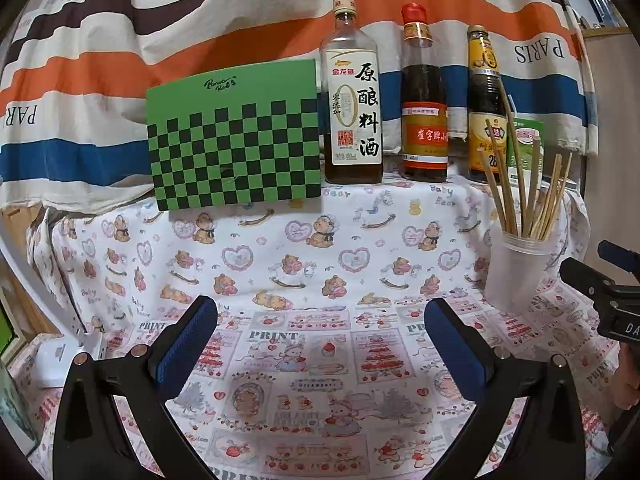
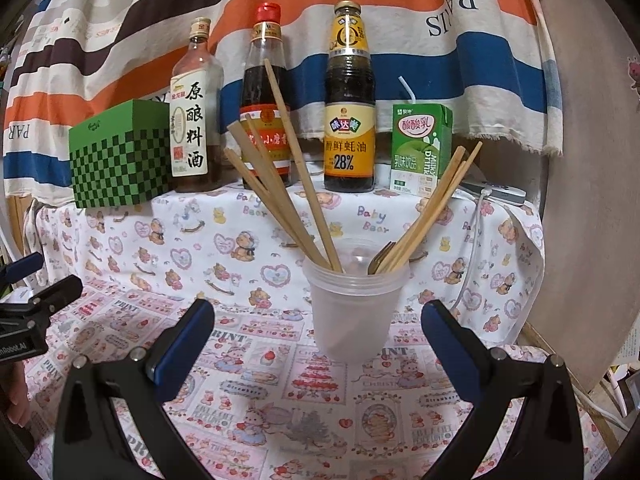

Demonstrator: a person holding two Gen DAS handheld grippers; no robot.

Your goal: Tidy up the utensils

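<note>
Wooden chopsticks [image 2: 280, 184] are standing in the plastic cup [image 2: 356, 312] mid-table — sorting looks nearly finished. Both the left gripper [image 1: 320, 344] and right gripper [image 2: 318, 344] are hovering wide, empty; next, probably pulling clear.

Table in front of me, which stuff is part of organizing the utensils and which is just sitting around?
Part of the job:
- chopsticks
- fork
- translucent plastic cup holding them
- left tongs and right tongs, both open and empty

Just sitting around:
- cooking wine bottle
- red-capped bottle
- oyster sauce bottle
- green milk carton
- green checkered box
</note>
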